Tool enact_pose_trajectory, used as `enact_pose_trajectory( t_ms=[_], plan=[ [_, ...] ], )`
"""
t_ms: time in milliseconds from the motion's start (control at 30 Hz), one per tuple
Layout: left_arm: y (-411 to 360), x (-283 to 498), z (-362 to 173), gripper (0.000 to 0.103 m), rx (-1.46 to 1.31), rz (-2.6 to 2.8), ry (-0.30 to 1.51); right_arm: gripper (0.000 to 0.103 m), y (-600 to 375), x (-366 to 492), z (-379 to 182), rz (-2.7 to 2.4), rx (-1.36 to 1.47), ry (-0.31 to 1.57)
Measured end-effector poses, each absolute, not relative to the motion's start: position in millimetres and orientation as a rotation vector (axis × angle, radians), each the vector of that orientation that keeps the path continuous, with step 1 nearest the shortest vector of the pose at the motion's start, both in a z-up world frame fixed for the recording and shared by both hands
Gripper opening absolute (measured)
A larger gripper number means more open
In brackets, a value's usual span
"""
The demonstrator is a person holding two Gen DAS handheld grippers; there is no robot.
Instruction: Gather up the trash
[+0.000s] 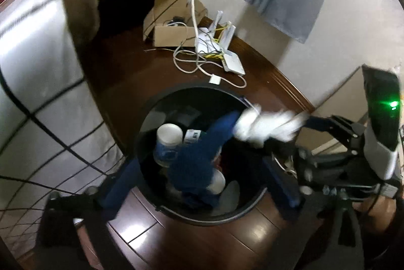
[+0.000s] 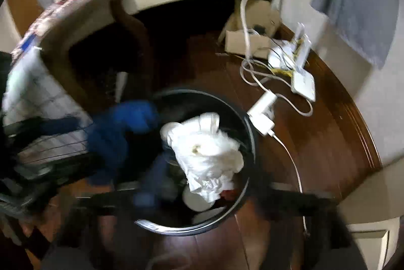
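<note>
Blurred blue wad [image 1: 194,163] hides bin [image 1: 151,194] contents; jaws wide.

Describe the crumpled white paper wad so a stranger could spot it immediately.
Find the round black trash bin on the dark wooden floor. The crumpled white paper wad is over its opening, beside a blue cloth. It is the only wrinkled white mass there.

Crumpled white paper [image 2: 209,158] and a blue cloth [image 1: 194,158] hang over the round black bin [image 1: 149,201]
</note>
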State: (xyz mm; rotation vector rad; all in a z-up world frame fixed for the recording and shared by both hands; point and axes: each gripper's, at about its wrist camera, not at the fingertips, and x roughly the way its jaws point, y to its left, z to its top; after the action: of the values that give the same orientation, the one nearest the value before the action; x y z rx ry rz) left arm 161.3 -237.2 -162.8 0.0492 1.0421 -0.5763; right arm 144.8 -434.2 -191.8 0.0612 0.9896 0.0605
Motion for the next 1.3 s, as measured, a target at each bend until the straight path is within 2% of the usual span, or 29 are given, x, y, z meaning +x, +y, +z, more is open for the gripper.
enact_pose_trajectory(
  t_ms=[233, 1300],
  plan=[
    [-216.1, 151.8, -174.5, 0.102, 0.073, -0.486, 1.039, 0.102, -457.6, 125.5, -203.9, -0.095, 0.112, 0.994],
    [-187.4, 126.1, -146.7, 0.102, 0.049, -0.455, 0.946, 0.102, -418.1, 91.2, -172.6, -0.139, 0.013, 0.883]
  ],
)
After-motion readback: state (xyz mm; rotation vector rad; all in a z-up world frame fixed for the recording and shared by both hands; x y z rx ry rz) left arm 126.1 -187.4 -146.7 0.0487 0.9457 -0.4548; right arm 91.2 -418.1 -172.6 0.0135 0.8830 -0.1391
